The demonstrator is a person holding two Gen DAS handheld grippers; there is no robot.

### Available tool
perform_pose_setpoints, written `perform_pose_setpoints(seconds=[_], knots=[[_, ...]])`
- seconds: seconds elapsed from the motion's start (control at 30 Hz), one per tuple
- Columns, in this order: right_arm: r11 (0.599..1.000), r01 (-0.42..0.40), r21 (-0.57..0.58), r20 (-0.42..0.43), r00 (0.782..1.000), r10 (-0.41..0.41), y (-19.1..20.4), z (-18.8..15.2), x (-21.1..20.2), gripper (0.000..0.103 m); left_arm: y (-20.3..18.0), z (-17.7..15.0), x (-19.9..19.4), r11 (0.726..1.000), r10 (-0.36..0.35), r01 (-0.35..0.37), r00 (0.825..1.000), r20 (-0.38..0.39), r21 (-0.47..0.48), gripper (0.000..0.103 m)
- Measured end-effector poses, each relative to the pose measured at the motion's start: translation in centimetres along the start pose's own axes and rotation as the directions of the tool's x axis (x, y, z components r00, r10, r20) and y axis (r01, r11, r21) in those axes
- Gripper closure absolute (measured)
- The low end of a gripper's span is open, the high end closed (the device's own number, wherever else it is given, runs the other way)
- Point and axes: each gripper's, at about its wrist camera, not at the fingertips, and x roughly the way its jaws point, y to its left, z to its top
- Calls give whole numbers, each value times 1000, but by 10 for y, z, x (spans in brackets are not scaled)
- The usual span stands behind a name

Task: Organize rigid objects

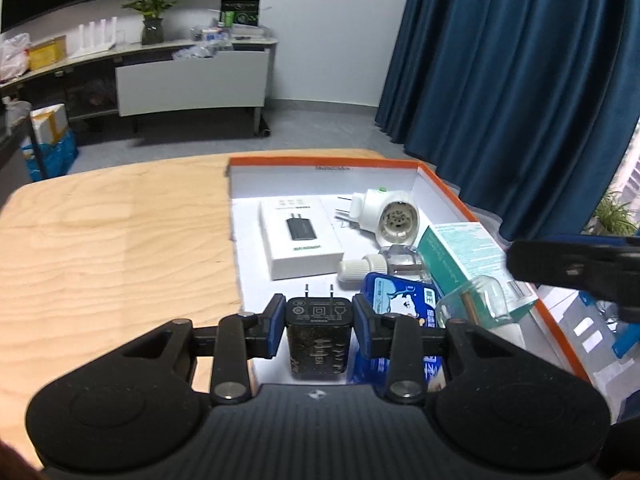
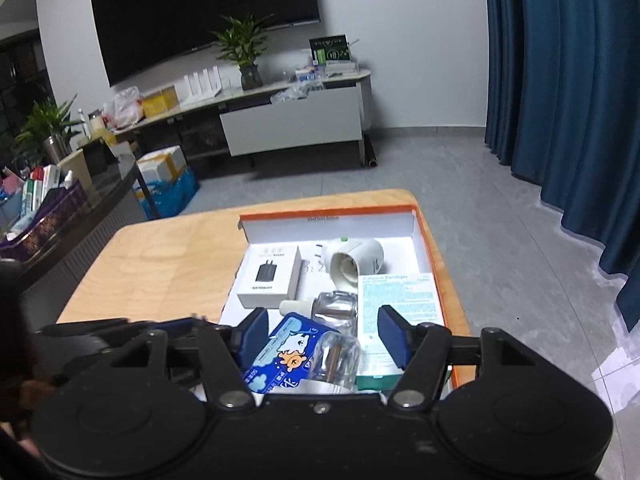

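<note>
The black charger [image 1: 319, 332], rigid and light, we pinch by its flat sides in the left gripper [image 1: 319, 326]; the right gripper [image 2: 320, 334] stands spread.

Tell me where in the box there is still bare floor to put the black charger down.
Bare floor shows in the box near corner, under the charger in the left gripper, between the box's left wall and the blue pack. A strip is free behind the white carton. The right half is crowded: the plug-in heater, bottles, the teal carton.
</note>
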Motion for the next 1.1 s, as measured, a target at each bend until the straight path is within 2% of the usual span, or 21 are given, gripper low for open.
perform_pose_setpoints(seconds=[0.07, 0.13, 0.23, 0.27, 0.5, 0.6, 0.73, 0.83, 0.9, 1.03, 1.1], knots=[[1000, 10, 15, 11, 1000, -11, -5, 0, -4, 26, 0, 2, 8, 1000, -29, 29, 1000, -9, -5, 57], [1000, 21, 23, 16, 1000, -21, -8, -2, -8, 26, -3, 4, 10, 1000, -18, 18, 1000, -4, 9, 47], [999, 29, 36, 35, 999, -30, -12, -4, -18, 26, -5, 9, 1, 1000, -15, 15, 1000, 9, -13, 40], [999, 30, 38, 36, 999, -31, -12, -5, -21, 26, -6, 11, -4, 1000, -9, 9, 1000, 23, -3, 33], [998, 52, 41, 100, 993, -55, -12, -14, -64, 24, -13, 14, -59, 997, 81, -81, 994, 78, 2, 17], [999, 28, 31, 109, 994, -31, -10, -22, -85, 22, -23, 3, -96, 989, 144, -148, 982, 124, 21, 0], [1000, 12, -3, 72, 997, -12, -4, -41, -100, 21, -35, -19, -127, 980, 195, -197, 973, 124, -2, 0], [1000, 10, -24, 41, 999, -9, 0, -60, -106, 21, -39, -32, -139, 981, 193, -188, 976, 104, -49, 0], [999, 22, -23, 20, 1000, -22, -2, -73, -107, 21, -44, -40, -144, 976, 215, -210, 971, 105, -61, 0], [999, 49, -10, -19, 999, -49, -10, -88, -107, 21, -58, -46, -144, 964, 267, -267, 957, 110, -17, 0], [999, 50, -10, -22, 998, -51, -11, -92, -107, 21, -62, -49, -144, 966, 258, -258, 961, 104, -15, 0]])
